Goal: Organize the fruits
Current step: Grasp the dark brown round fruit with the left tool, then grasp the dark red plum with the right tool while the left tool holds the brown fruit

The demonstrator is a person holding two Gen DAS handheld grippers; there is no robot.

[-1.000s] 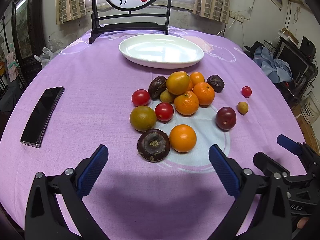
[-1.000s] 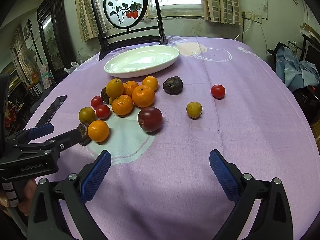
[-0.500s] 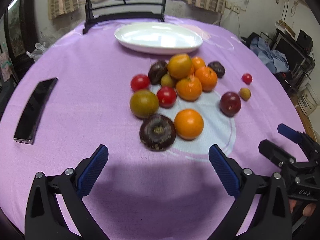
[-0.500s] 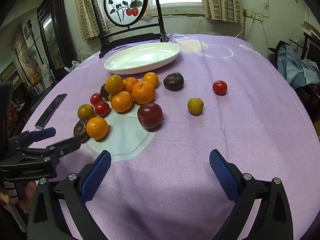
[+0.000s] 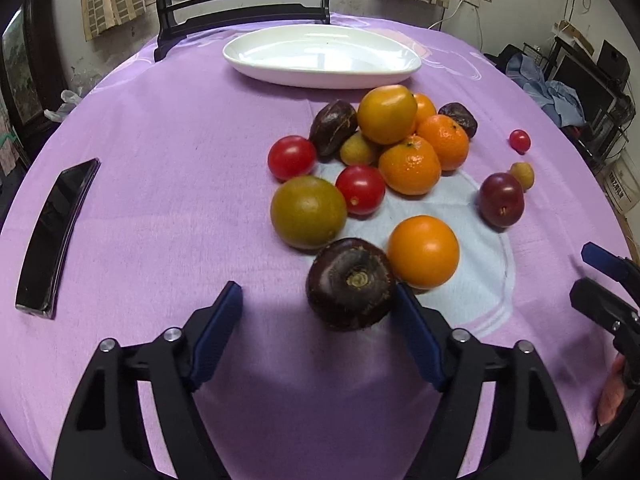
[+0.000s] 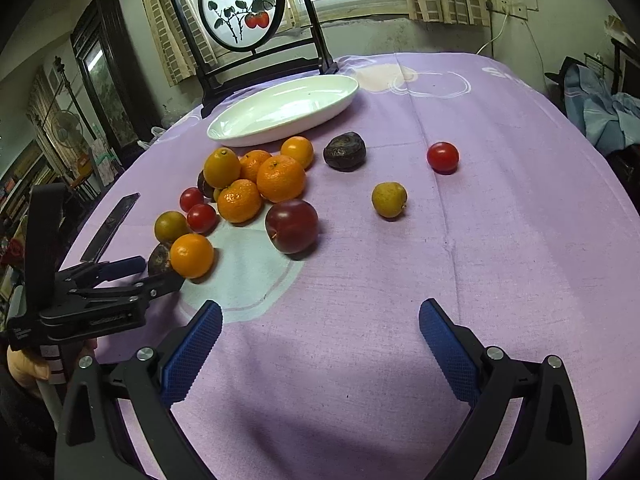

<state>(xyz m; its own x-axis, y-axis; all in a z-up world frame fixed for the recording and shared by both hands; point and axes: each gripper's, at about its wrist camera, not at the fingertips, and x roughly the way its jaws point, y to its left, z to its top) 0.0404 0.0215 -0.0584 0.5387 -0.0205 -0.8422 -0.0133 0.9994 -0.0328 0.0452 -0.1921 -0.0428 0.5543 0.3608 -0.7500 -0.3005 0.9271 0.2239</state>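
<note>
Several fruits lie on the purple tablecloth in front of a white oval plate (image 5: 320, 56), which also shows in the right wrist view (image 6: 280, 110). My left gripper (image 5: 318, 300) is open, its jaws on either side of a dark purple round fruit (image 5: 350, 284); the right pad touches it. An orange (image 5: 423, 251) sits just right of that fruit, an olive-green citrus (image 5: 308, 211) behind it. My right gripper (image 6: 320, 320) is open and empty over bare cloth, short of a dark red plum (image 6: 292, 226). From the right wrist view the left gripper (image 6: 156, 270) reaches the dark fruit (image 6: 160, 258).
A black phone (image 5: 56, 232) lies at the table's left. A round painted screen on a black stand (image 6: 240, 12) stands behind the plate. A yellow fruit (image 6: 389, 199), a red tomato (image 6: 442, 157) and a wrinkled dark fruit (image 6: 345, 151) lie apart to the right.
My left gripper has moved forward and down to the dark purple fruit, which now sits between its jaws, and the jaws have narrowed. The right gripper has barely moved.
</note>
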